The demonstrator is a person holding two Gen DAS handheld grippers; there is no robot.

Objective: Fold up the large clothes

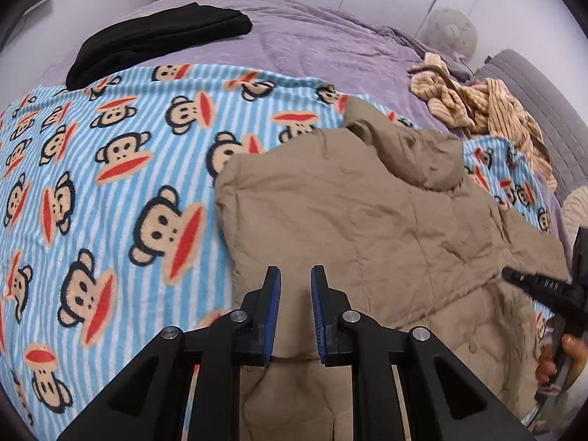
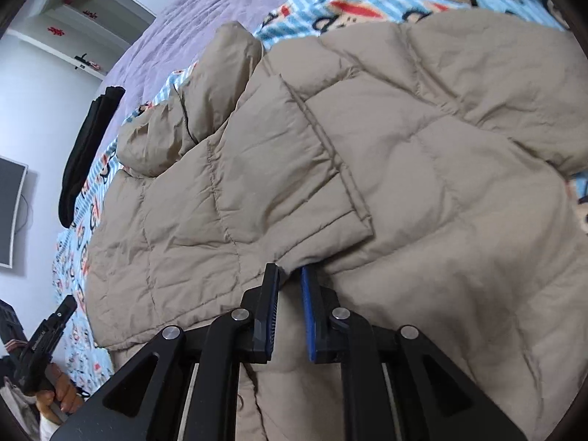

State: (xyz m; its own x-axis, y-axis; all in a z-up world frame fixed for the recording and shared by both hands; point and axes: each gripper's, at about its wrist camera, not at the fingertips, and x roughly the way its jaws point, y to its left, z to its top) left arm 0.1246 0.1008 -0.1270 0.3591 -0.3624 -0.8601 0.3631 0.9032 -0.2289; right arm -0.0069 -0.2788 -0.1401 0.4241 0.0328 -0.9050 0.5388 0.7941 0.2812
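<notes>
Khaki quilted fabric fills most of both views: a padded jacket (image 1: pixel 371 220) is spread on a blue-and-white striped blanket (image 1: pixel 121 191) printed with monkey faces. In the left wrist view the jacket is seen from the centre to the lower right of the frame, with its collar or hood bunched toward the upper centre. In the right wrist view the jacket (image 2: pixel 422 169) covers the centre and right, and one sleeve is laid diagonally across the body, its cuff end pointing toward the lower centre.

The left gripper (image 1: pixel 296 279) is seen at the bottom centre of its own view, poised over the jacket's lower left edge; its jaws are parted by a narrow gap and nothing is held between them. In the right wrist view the left gripper (image 2: pixel 55 325) is also seen at the lower left, held by a hand (image 2: pixel 60 389).

The right gripper (image 2: pixel 290 275) is seen at the bottom centre of its view, its jaws nearly closed on a fold of fabric by the sleeve cuff; a firm pinch cannot be confirmed. In the left wrist view it (image 1: pixel 544 286) is seen at the right edge, blurred, over the jacket's right side.

A purple bedspread (image 1: pixel 312 44) is seen beyond the blanket. A folded black garment (image 1: pixel 158 36) is placed at the upper left of the left view, and a crumpled tan striped garment (image 1: pixel 477 106) at the upper right.
</notes>
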